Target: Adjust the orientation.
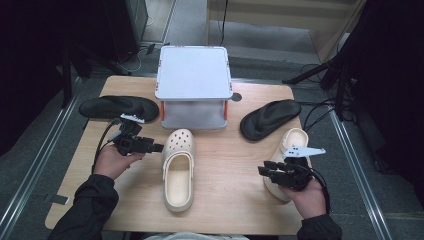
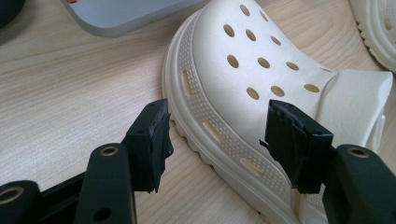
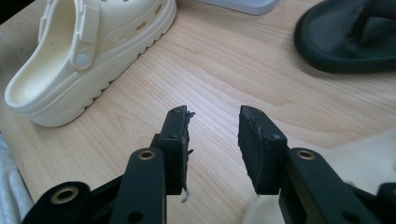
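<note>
**Left hand-held gripper lines up on the centre clog's toe**

The centre clog (image 1: pixel 178 170) lies mid-frame in the high view, toe pointing up the picture toward the grey box (image 1: pixel 194 85), heel toward the bottom edge. The left hand-held gripper (image 1: pixel 156 147) comes in from the left of the frame at the toe's side. In the left gripper view its jaws stand apart with nothing clamped: one pad sits just outside the ribbed sole edge, the other hangs over the holed upper of the clog (image 2: pixel 261 93). Whether either pad touches is hard to tell.

To take it well, I would judge the jaws should straddle the sole rim and upper squarely, closing on the firm sidewall rather than the soft strap, and low enough that the shoe does not pivot out when lifted.

The right hand-held gripper (image 1: pixel 265 170) hovers at lower right, above the second clog (image 1: pixel 290 150); its jaws are parted, holding nothing, over bare worktop (image 3: pixel 224 70).

Farther out, one black sandal (image 1: pixel 119 107) lies at upper left and another black sandal (image 1: pixel 270 119) at upper right. Both are well apart from the grasp.
</note>
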`<state>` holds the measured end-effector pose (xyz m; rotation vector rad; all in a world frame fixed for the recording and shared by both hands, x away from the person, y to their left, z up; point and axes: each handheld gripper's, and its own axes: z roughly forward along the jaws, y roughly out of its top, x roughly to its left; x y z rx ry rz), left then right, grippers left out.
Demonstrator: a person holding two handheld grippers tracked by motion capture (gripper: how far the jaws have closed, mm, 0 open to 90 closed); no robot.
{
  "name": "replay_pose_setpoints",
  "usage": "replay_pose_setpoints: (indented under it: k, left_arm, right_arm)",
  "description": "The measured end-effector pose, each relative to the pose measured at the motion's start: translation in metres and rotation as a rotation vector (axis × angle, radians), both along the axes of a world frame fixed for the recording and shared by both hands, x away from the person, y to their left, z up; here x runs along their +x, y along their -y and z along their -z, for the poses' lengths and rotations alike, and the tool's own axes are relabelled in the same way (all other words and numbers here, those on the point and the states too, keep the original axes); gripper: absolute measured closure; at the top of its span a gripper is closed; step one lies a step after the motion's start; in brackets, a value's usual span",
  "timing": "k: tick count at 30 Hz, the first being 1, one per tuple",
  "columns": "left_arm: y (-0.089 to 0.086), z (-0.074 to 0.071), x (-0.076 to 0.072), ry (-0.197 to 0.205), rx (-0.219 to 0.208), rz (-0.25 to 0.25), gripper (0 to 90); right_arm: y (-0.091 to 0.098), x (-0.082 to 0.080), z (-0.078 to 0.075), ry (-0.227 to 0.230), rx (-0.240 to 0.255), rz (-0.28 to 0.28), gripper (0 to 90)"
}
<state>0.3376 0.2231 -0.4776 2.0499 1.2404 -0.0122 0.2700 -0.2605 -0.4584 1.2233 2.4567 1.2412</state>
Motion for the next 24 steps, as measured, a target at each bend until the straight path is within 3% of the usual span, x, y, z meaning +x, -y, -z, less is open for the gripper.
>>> replay_pose_setpoints:
  k: [19,24]
  left_arm:
    - [0.006,0.000,0.004,0.026,0.030,0.017,39.6]
    - [0.007,0.000,0.004,0.026,0.028,0.023,39.5]
  right_arm:
    - [0.056,-0.017,0.000,0.007,0.007,0.107,69.0]
    - [0.074,-0.024,0.004,-0.010,-0.003,0.140,80.8]
